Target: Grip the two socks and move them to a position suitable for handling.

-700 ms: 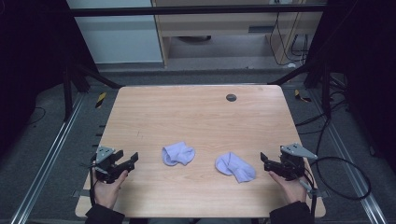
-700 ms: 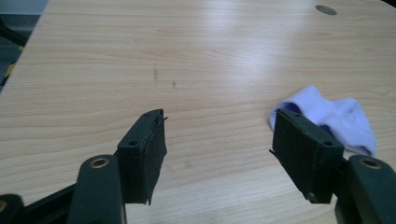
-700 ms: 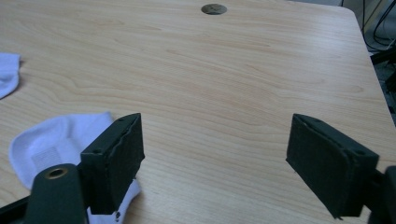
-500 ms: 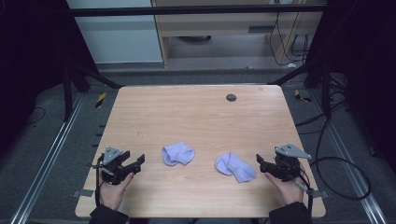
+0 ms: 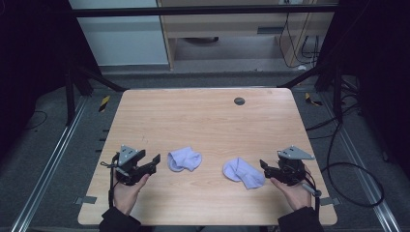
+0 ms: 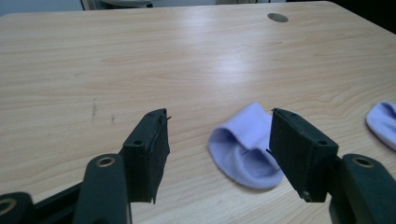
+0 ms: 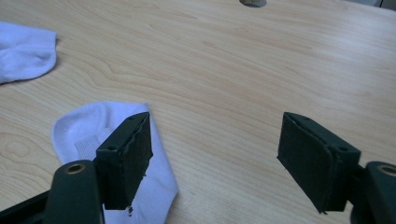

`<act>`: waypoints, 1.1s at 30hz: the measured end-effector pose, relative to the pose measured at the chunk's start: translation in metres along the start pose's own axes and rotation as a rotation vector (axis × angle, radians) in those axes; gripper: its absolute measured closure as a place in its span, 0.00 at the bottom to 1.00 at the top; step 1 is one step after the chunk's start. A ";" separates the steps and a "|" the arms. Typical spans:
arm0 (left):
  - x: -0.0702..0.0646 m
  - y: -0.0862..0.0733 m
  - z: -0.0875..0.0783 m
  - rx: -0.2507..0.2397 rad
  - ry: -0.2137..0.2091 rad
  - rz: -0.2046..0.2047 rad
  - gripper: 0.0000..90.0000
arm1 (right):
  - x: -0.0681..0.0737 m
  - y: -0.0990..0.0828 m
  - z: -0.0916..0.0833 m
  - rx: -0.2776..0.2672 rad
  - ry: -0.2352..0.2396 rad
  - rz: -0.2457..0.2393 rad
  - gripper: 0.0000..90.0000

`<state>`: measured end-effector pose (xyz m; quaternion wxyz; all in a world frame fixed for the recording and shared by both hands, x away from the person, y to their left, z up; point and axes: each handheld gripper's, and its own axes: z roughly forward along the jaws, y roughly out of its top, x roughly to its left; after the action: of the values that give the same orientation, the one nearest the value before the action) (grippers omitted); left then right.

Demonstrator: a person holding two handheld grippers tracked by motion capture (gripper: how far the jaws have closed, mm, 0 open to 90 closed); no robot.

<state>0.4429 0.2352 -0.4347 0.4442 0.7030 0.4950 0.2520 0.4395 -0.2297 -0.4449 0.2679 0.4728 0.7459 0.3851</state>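
As the high view shows it, the scene: one wooden table (image 5: 203, 121) with two socks and two grippers on its near part.

Socks, count: two, both pale lilac, soft knit cloth, crumpled and lying flat on the wood.
Left sock (image 5: 184, 159): it lies near the left gripper, just beyond its jaws; it is folded into a rounded lump with an open cuff.
Right sock (image 5: 243, 172): it lies just beside the right gripper, longer in shape, with one end pointing to the near edge.
Socks, relation: they are apart from each other, with bare wood between them.

Grippers, count: two, black, each held by one hand from the bottom edge, each with a grey three-cornered plate on top.
Left gripper (image 5: 151, 162): its jaws stand wide apart and grasp nothing; in the left gripper view the left sock is seen between and behind them, not touched.
Right gripper (image 5: 266, 166): its jaws are spread wide and hold nothing; in the right gripper view the left jaw is over the edge of the right sock, but I cannot tell if it touches.
Jaws, texture: flat rectangular pads, matte black, with a ribbed face.

Table, material: light wood grain, smooth, rounded corners.
Hole (image 5: 239, 101): one small dark round spot at the far side.
Writing: none that can be read.
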 end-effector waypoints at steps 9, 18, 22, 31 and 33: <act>-0.033 0.014 0.020 0.007 -0.050 0.025 0.45 | 0.005 0.006 -0.004 -0.010 0.021 -0.012 0.33; -0.061 0.026 0.029 0.007 -0.094 0.053 0.47 | 0.011 0.006 -0.004 0.005 0.054 -0.018 0.40; -0.079 0.024 0.039 0.029 -0.117 0.079 0.48 | 0.018 -0.001 0.002 0.032 0.079 -0.045 0.45; -0.099 0.019 0.053 0.054 -0.137 0.113 0.51 | 0.028 -0.011 -0.001 0.056 0.103 -0.061 0.51; -0.104 0.017 0.056 0.056 -0.142 0.114 0.51 | 0.029 -0.013 0.000 0.060 0.109 -0.066 0.52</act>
<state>0.4561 0.1166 -0.4378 0.4434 0.7581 0.4284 0.2124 0.4210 -0.2066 -0.4565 0.2252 0.4339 0.7858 0.3789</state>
